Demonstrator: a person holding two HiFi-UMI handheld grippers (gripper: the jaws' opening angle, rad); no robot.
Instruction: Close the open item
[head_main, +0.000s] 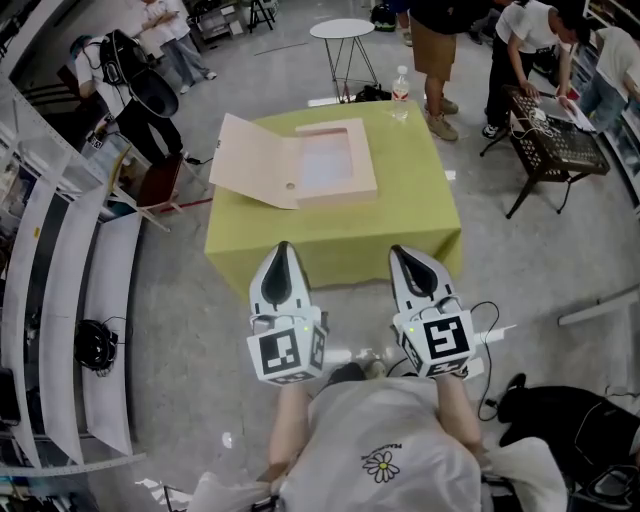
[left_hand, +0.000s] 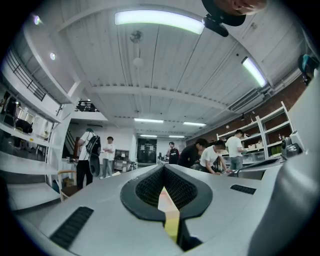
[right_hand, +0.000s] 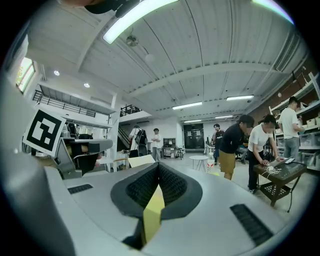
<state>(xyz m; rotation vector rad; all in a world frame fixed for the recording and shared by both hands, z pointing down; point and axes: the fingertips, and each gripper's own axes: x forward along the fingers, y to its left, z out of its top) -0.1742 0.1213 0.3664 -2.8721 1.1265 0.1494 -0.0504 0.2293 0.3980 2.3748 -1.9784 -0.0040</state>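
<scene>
Well, the yellow-green surface (head_main: 330, 235) stands ahead of me with the flat box (head_main: 338, 160) lying open on it, its lid (head_main: 255, 160) flopped out to the left, well apart from me. Both the left claw (head_main: 283, 247) and the right claw (head_main: 402, 252) are pinched together, empty. I'd reach in, slip under the lid's outer edge and swing it over slowly — without shoving the box.

1. I read the box (head_main: 325, 165) as smooth, matt cardboard.
2. The table (head_main: 400, 225) wears a matt yellow-green cloth.
3. The left gripper (head_main: 283, 250) and right gripper (head_main: 404, 252) have smooth, matt grey plastic shells; the pads (left_hand: 149, 189) look black and rough-ribbed.
4. The floor (head_main: 190, 330) is smooth, faintly glossy.
</scene>
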